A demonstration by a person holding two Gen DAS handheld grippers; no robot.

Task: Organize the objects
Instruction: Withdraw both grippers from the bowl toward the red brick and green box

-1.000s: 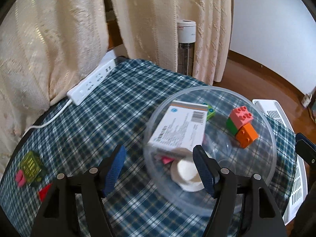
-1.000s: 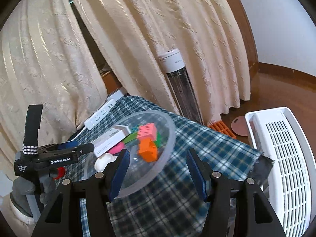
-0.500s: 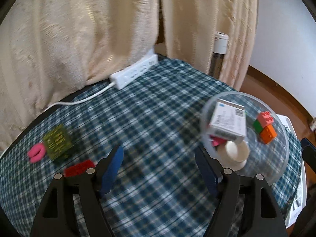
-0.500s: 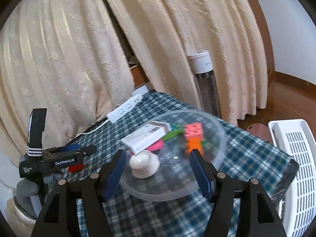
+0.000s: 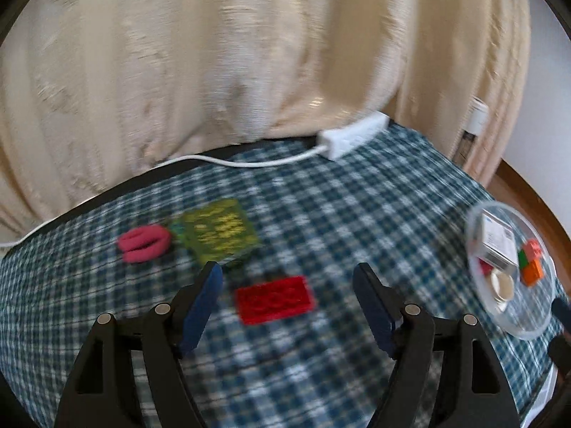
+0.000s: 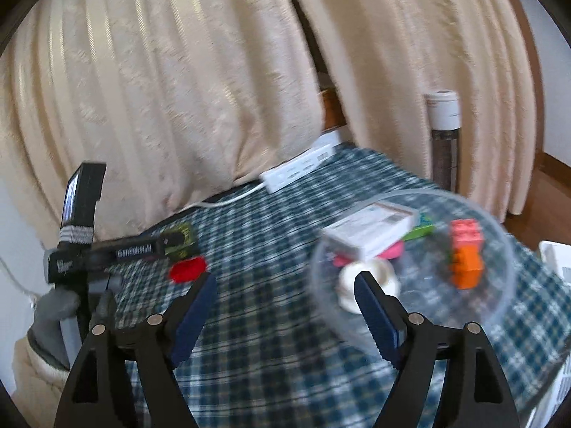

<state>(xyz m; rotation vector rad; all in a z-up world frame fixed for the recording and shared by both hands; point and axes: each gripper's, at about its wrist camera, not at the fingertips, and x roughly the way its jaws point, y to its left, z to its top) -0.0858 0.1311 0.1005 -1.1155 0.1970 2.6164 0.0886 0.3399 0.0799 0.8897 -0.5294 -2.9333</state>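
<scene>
Both our grippers swing away from the clear round plastic bowl.
Left gripper hovers released above the flat red brick; right gripper, jaws just widened, grasps nothing.

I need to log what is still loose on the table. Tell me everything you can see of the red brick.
The red brick is a flat, rectangular toy block, seemingly plastic, its top faintly patterned with low studs, though blur hides detail. It lies flat on the checked tablecloth, long side running left to right, just ahead of the open left gripper and between the lines of its fingers, untouched. A green box lies just behind it, apart. From the right wrist view it shows as a red blur.
</scene>
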